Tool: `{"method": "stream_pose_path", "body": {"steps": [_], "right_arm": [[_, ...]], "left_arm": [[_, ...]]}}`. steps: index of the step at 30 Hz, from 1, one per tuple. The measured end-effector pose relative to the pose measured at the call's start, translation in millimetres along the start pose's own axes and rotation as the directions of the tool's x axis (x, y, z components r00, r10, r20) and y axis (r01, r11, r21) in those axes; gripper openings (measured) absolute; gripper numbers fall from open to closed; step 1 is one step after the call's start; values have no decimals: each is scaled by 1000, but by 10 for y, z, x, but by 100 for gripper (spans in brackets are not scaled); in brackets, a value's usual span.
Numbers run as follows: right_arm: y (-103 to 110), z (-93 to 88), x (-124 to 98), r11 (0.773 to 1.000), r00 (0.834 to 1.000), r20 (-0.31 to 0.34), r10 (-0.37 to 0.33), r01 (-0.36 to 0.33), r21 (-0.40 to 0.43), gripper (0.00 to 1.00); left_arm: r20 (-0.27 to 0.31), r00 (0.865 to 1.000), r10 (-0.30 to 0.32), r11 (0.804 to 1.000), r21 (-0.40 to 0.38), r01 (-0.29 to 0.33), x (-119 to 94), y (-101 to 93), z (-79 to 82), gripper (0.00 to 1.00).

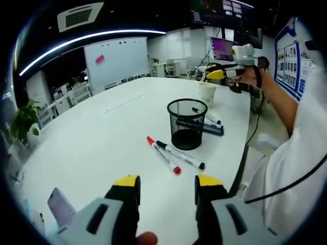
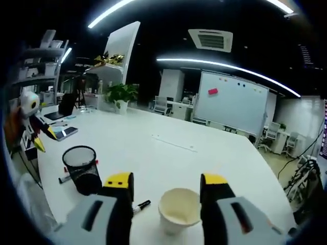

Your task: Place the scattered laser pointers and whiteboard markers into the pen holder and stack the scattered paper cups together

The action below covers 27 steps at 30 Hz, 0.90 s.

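A white desk [image 1: 102,132] carries everything, and behind it stands a whiteboard [image 1: 116,60] with a pink patch on it. In the left gripper view a black mesh holder [image 1: 187,123] stands upright near the middle of the desk, with a pen leaning inside it. Just in front of the holder lie two markers side by side, a red-capped one [image 1: 163,154] and a black-capped one [image 1: 180,154], and behind its right side lie more markers [image 1: 210,125] in a loose bunch. A phone [image 1: 60,206] rests near the desk edge at lower left. The left gripper [image 1: 167,190] hangs above the desk short of the markers, its jaws wide apart with nothing between them. Farther off, the right gripper [image 1: 220,73] is held in a person's hand [image 1: 249,79] just above a paper cup [image 1: 207,92]. The right gripper view adds what the other cannot: the cup [image 2: 179,209] is upright and open-topped, sitting between the wide-open jaws of the right gripper [image 2: 167,188] without clear contact. A black marker [image 2: 140,206] lies just left of the cup, the holder [image 2: 82,168] stands further left, and the left gripper [image 2: 33,122] shows at the far left edge.
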State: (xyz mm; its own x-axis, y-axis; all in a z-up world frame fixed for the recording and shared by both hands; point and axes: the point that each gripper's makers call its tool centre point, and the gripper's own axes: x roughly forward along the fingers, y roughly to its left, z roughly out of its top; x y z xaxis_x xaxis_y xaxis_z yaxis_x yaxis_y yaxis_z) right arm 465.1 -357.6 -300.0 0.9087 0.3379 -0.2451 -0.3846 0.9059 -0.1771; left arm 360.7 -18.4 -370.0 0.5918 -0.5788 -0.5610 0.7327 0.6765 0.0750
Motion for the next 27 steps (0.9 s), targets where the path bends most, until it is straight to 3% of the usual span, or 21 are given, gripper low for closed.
{"method": "stream_pose_path", "body": {"steps": [27], "right_arm": [[94,-106,-13,999,997,-76,30,-32,-21,52]], "left_arm": [[2,1000,-1,1000,-2,1,-4,3,-7,44]]}}
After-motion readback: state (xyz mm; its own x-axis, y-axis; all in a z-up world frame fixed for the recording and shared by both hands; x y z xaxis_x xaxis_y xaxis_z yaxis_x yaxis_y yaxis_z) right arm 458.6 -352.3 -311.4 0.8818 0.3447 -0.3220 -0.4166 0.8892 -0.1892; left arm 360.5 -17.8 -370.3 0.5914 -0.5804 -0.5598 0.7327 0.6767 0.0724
